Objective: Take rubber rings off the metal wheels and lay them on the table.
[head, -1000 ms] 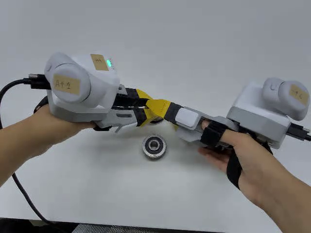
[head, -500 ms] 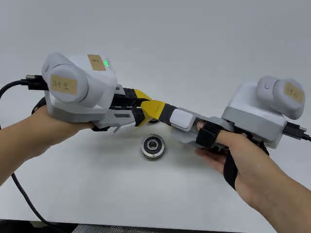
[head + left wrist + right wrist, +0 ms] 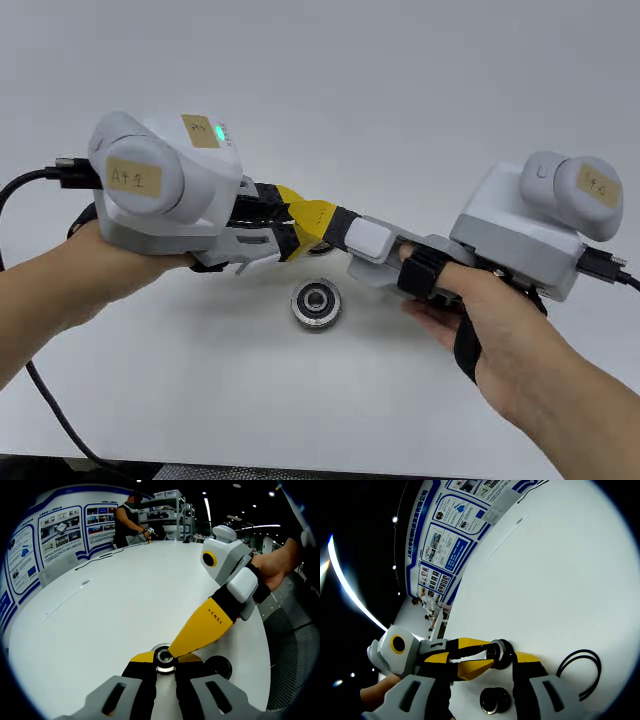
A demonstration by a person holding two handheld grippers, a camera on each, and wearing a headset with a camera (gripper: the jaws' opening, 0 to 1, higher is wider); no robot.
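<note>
Here, the left gripper (image 3: 165, 662), held level, clamps a metal wheel (image 3: 163, 656); the right gripper (image 3: 504, 661) meets it tip-to-tip, jaws narrow, grip unclear.

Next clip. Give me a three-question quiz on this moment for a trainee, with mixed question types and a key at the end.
1. True or false: the left tongs and the right tongs meet at one held wheel.
2. Where is the second wheel? A: gripped in the right tongs. B: lying free on the table. C: stacked on the rings.
3. In the right gripper view, what are the black loops lying on the table beside the tongs?

Key: 1 true; 2 B; 3 rubber rings.
</note>
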